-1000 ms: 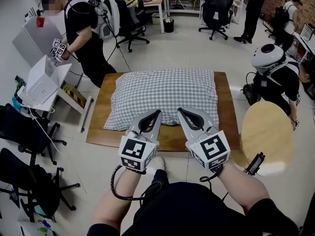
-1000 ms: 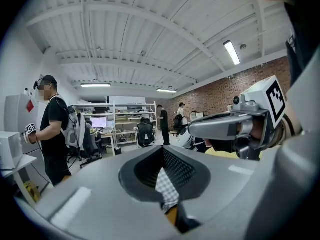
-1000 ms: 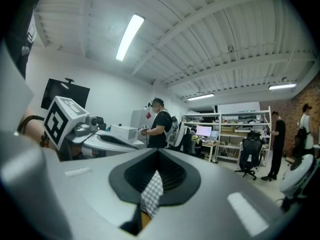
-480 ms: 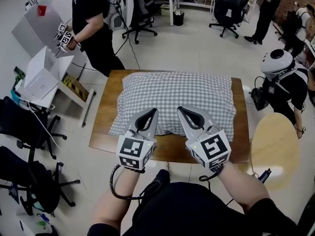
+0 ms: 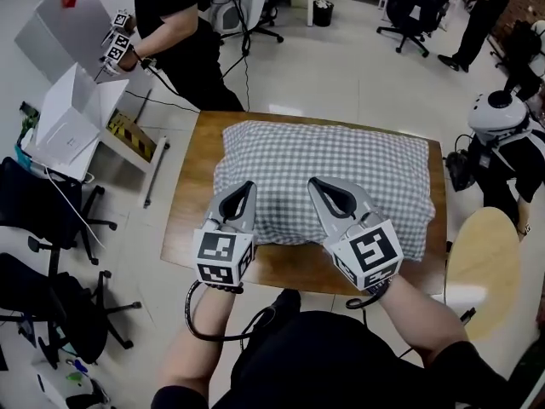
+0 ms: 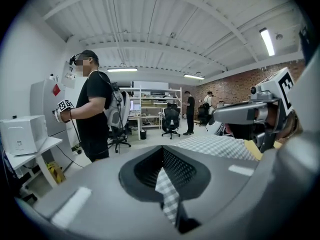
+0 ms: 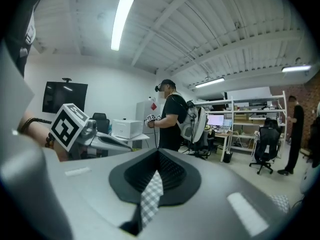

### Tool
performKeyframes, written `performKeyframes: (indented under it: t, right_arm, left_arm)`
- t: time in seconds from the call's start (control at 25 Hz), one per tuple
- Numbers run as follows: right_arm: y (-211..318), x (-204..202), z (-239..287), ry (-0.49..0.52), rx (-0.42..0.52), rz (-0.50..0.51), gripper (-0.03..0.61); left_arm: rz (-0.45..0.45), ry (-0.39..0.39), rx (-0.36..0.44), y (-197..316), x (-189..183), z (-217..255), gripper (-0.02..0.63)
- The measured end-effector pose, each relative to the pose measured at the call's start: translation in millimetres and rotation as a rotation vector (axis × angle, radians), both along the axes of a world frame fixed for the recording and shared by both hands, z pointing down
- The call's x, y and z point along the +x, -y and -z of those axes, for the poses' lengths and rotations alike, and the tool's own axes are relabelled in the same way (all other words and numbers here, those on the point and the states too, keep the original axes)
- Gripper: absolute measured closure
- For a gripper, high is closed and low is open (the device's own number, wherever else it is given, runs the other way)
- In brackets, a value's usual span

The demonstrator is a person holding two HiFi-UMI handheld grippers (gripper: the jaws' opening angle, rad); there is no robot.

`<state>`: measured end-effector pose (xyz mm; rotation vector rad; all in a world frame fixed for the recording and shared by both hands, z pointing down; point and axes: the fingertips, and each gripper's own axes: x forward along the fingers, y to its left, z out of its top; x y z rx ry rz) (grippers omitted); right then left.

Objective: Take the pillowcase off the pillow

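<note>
A pillow in a grey-and-white checked pillowcase lies flat on a low wooden table. My left gripper hangs over the pillow's near left part with its jaws shut and empty. My right gripper is beside it over the near middle, also shut and empty. In the left gripper view the shut jaws point level across the pillowcase, and checked cloth shows through the slit under the tips. The right gripper view shows the same under its shut jaws.
A person in black stands beyond the table's far left corner, holding marker cubes. A round wooden table is at the right, with a person in a white helmet behind it. Office chairs and a white box stand at the left.
Both grippers have moved forward from in front of the table's near edge to over the pillow's near part. The table and pillow now sit closer beneath me. Jaws stayed shut.
</note>
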<state>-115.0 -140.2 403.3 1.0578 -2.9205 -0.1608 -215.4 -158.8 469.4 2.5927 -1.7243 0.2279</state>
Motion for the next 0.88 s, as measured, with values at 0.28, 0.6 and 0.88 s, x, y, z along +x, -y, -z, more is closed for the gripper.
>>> performKeyframes:
  t: [0.28, 0.6, 0.88]
  right_arm:
    - [54.2, -46.2, -1.8, -0.02, -0.034, 0.001, 0.578]
    - [98.6, -79.9, -7.3, -0.04, -0.062, -0.006, 0.578]
    - [129.0, -98.3, -12.0, -0.056, -0.084, -0.017, 0.578]
  left_arm:
    - [0.072, -0.018, -0.086, 59.7, -72.3, -27.9, 0.562]
    - [0.138, -0.043, -0.221, 111.0, -137.2, -85.7, 0.488]
    - [0.167, -0.072, -0.352, 146.1, -175.4, -135.6, 0.422]
